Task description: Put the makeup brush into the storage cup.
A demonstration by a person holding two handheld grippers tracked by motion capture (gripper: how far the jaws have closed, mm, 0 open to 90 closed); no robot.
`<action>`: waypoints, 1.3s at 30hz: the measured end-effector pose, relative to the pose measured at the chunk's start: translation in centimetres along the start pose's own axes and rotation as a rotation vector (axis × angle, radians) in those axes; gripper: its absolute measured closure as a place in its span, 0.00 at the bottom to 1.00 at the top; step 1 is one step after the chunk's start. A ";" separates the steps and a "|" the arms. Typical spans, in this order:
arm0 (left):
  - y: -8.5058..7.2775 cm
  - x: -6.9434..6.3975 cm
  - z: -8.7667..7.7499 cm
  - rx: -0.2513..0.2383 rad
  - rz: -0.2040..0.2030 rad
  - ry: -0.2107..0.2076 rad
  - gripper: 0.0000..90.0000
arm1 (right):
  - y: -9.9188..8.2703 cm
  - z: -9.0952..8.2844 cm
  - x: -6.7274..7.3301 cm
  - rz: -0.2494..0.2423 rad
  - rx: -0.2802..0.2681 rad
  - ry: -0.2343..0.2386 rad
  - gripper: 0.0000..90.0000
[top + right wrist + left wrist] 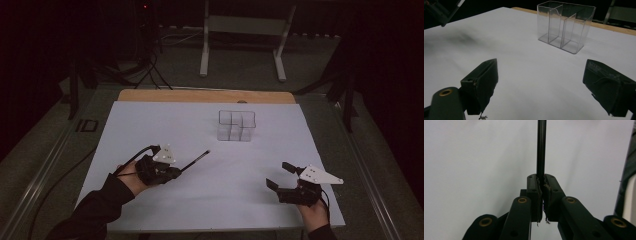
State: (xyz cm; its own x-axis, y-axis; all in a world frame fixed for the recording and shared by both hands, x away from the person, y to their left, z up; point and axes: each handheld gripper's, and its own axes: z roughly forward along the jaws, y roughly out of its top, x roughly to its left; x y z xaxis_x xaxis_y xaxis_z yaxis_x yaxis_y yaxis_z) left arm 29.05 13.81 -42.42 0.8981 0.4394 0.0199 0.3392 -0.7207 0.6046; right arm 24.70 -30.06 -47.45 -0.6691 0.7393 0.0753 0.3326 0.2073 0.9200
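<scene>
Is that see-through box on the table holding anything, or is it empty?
Empty. Through the clear box walls, all compartments show nothing but the white table beneath.

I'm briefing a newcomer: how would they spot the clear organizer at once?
Look at the white table and go to its far middle. The organizer stands there alone, a see-through box split into compartments, unlike the thin black rod in the left gripper.

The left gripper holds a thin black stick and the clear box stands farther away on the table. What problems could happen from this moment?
1. The left gripper pinches the thin black stick only at one end, so it may tilt or slip.
2. The clear box looks light and has narrow compartments; a stick tip striking a wall might push or tip it.
3. The right gripper rests open, away from the box, so nothing steadies it.
</scene>
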 end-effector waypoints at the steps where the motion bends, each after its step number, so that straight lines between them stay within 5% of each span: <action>1: 0.0 0.0 0.0 0.000 0.000 0.000 0.94 | 0.0 0.0 0.0 0.000 0.000 0.000 0.14; 11: -0.6 -0.8 0.4 -0.088 -0.051 -0.006 0.94 | 0.1 0.0 0.2 -0.008 -0.006 0.005 0.15; 23: -1.1 -1.0 1.4 -0.171 -0.170 -0.028 0.94 | 0.2 -0.2 0.3 -0.019 -0.018 0.002 0.15; 27: -1.1 -1.1 1.6 -0.219 -0.211 0.015 0.94 | 0.2 -0.2 0.3 -0.020 -0.024 0.001 0.15; 36: -1.4 -0.7 1.6 -0.356 -0.332 0.039 0.94 | 0.3 -0.1 0.5 -0.037 -0.020 -0.001 0.14; 39: -1.5 -0.6 1.8 -0.353 -0.352 0.032 0.94 | 0.3 -0.1 0.5 -0.035 -0.020 -0.001 0.14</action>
State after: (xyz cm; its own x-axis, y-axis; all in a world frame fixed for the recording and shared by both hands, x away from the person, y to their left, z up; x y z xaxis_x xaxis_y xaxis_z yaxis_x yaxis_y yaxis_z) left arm 28.46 13.70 -44.77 0.7351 0.6437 -0.2128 0.4999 -0.3026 0.8115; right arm 24.35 -29.71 -47.13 -0.6794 0.7325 0.0421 0.2955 0.2207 0.9295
